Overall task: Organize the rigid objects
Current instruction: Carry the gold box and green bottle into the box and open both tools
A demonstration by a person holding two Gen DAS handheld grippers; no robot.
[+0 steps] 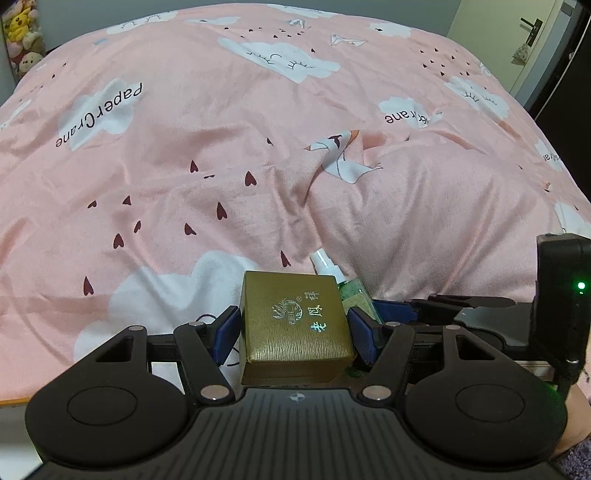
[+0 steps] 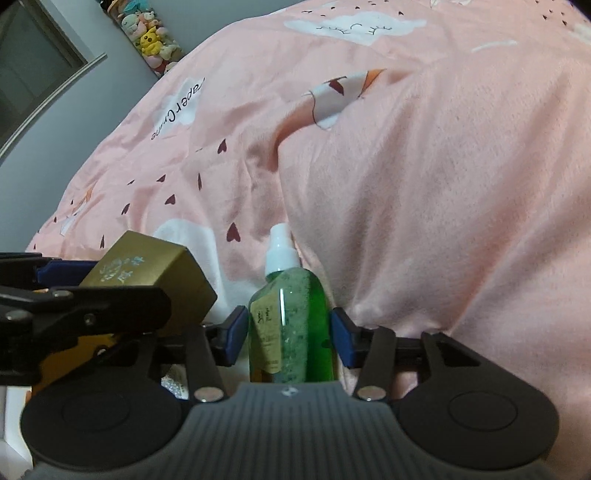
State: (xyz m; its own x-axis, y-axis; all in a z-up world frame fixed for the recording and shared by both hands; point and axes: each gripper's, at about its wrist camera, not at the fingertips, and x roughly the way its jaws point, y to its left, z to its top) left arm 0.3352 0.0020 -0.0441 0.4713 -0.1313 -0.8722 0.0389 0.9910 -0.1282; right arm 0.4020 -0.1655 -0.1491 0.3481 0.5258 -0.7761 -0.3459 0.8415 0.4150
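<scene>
A gold box (image 1: 295, 325) with silver lettering sits between the blue pads of my left gripper (image 1: 295, 326), which is shut on its two sides and holds it just above the bed. In the right wrist view the same gold box (image 2: 147, 273) hangs tilted at the left. A green spray bottle (image 2: 291, 325) with a white cap lies on the cover between the pads of my right gripper (image 2: 288, 332). A thin gap shows on each side of it, so the gripper is open. In the left wrist view, the spray bottle (image 1: 351, 291) peeks out behind the box.
A pink bed cover (image 1: 258, 166) with clouds and hearts fills both views, bulging in a thick fold (image 2: 443, 203) to the right of the bottle. Plush toys (image 2: 151, 33) stand by the far wall. A door (image 1: 532, 44) is at the far right.
</scene>
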